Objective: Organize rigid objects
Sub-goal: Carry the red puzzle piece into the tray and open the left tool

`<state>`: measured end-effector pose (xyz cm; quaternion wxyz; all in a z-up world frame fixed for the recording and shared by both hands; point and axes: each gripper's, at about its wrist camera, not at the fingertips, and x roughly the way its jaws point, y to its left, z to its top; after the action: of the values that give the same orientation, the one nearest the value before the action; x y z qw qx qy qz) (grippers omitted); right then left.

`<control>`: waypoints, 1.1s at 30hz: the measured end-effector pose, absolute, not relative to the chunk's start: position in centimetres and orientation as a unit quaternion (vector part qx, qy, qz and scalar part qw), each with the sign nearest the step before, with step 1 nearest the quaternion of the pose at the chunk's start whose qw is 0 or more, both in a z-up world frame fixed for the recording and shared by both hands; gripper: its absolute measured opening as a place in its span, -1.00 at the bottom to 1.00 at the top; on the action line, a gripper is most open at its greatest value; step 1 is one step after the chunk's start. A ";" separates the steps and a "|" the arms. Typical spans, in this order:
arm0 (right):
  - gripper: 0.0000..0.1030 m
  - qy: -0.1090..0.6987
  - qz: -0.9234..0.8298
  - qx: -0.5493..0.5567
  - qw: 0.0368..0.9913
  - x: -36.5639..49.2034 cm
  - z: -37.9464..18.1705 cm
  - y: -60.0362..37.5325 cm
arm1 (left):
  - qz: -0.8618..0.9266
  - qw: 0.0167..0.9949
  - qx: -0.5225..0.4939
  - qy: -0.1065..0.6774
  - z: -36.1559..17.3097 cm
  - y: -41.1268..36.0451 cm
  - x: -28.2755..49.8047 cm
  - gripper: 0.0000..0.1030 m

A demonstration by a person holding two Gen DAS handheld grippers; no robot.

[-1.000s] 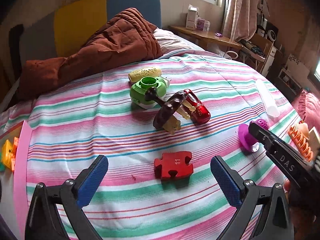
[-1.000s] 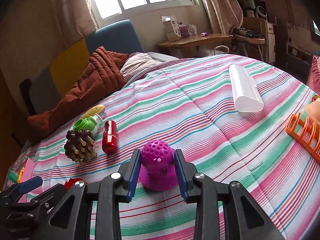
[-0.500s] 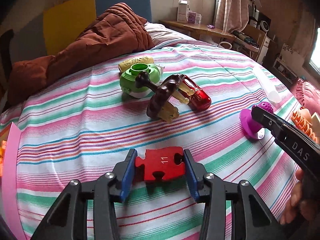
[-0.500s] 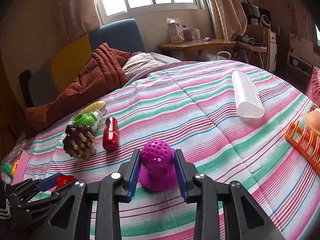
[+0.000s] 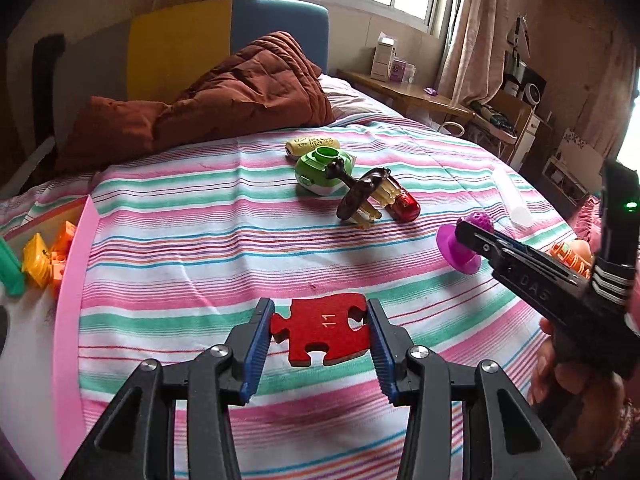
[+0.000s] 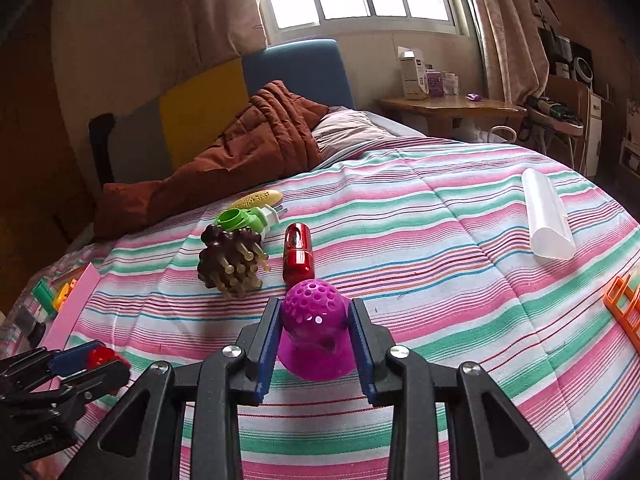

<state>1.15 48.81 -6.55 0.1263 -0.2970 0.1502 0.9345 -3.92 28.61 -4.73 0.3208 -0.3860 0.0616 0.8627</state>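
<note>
Between the left gripper's (image 5: 320,330) pads sits a clamped red puzzle piece (image 5: 320,330); the right gripper (image 6: 314,324) grips a purple toy (image 6: 314,324).

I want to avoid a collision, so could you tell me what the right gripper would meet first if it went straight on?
Probably the red capsule-shaped toy, lying just beyond the purple perforated toy held in the right gripper; depth is uncertain.

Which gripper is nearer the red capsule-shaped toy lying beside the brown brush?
Right. The right gripper, clamped on the purple toy, sits just short of the red capsule; the left gripper, holding the red puzzle piece, is farther back.
</note>
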 end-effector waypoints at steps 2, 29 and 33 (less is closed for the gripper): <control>-0.36 0.153 0.931 -0.304 0.128 0.9 -6.8 48.9 | 0.864 0.322 -0.384 0.049 -4.0 27.3 -3.5 -0.10; -0.36 0.093 0.926 -0.332 0.151 0.2 -6.9 47.1 | 0.882 0.143 -0.449 0.000 -4.7 8.9 -14.1 -0.10; -0.36 0.088 0.924 -0.338 0.155 0.1 -7.0 47.0 | 0.874 0.129 -0.468 0.007 -6.0 8.7 -16.2 -0.10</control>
<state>0.06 47.02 -7.00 0.1546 -0.3378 0.0876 0.9243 -16.17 8.67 -6.02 0.1287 -0.4684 0.0070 0.8741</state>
